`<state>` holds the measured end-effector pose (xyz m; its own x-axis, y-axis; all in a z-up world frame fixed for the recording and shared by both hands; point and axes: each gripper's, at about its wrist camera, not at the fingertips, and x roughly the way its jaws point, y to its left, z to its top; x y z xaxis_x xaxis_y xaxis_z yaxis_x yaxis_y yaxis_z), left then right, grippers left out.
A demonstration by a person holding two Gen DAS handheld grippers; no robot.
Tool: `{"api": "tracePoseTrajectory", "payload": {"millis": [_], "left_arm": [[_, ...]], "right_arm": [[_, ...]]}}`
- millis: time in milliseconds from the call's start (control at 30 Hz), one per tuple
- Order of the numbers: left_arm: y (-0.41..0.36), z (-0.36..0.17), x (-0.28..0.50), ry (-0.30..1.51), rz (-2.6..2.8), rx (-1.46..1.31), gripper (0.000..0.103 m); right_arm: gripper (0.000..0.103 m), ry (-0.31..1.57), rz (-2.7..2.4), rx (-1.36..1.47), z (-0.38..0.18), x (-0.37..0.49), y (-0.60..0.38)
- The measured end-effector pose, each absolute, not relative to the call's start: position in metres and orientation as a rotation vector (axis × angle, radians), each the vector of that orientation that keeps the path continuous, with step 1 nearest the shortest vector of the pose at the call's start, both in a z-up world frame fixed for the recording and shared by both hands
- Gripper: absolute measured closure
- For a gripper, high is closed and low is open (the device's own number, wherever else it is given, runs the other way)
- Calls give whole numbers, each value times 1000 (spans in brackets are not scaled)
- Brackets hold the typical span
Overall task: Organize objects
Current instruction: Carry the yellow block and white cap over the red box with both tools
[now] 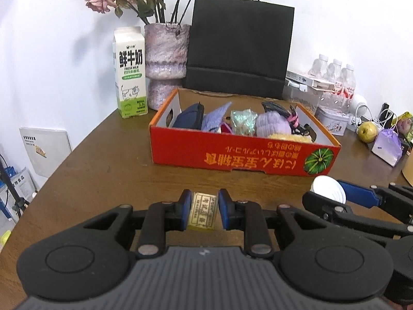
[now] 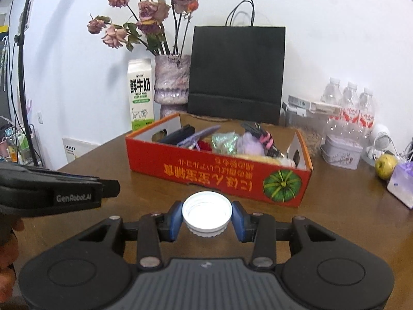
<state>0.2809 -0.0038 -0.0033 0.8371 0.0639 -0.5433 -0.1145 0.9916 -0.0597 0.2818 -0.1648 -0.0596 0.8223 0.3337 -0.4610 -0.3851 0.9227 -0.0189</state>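
Note:
My left gripper (image 1: 203,210) is shut on a small yellow packet (image 1: 202,211) with printed writing, held above the brown table (image 1: 103,170). My right gripper (image 2: 206,218) is shut on a white screw lid (image 2: 206,211), open side up; the same lid (image 1: 327,186) shows at the right of the left wrist view. Ahead of both stands a red cardboard box (image 1: 232,152) with a green pumpkin print, holding a dark pouch, purple cloth, a shiny green wrapper, a lilac knit item and a pink-black cord. In the right wrist view the box (image 2: 219,173) lies just beyond the lid.
Behind the box stand a milk carton (image 1: 130,72), a mottled vase with dried roses (image 1: 165,64) and a black paper bag (image 1: 238,49). To the right are water bottles (image 1: 335,77), a small tin (image 1: 333,121), a green apple (image 1: 367,131) and a lilac gift bag (image 1: 387,147).

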Motion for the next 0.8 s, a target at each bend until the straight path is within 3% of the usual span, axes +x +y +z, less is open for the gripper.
{"api": "tracePoseTrajectory", "payload": {"millis": [800], "left_arm": [[7, 20, 363, 500, 101, -145, 80]], "right_arm": [[64, 402, 376, -48, -43, 358, -146]]}}
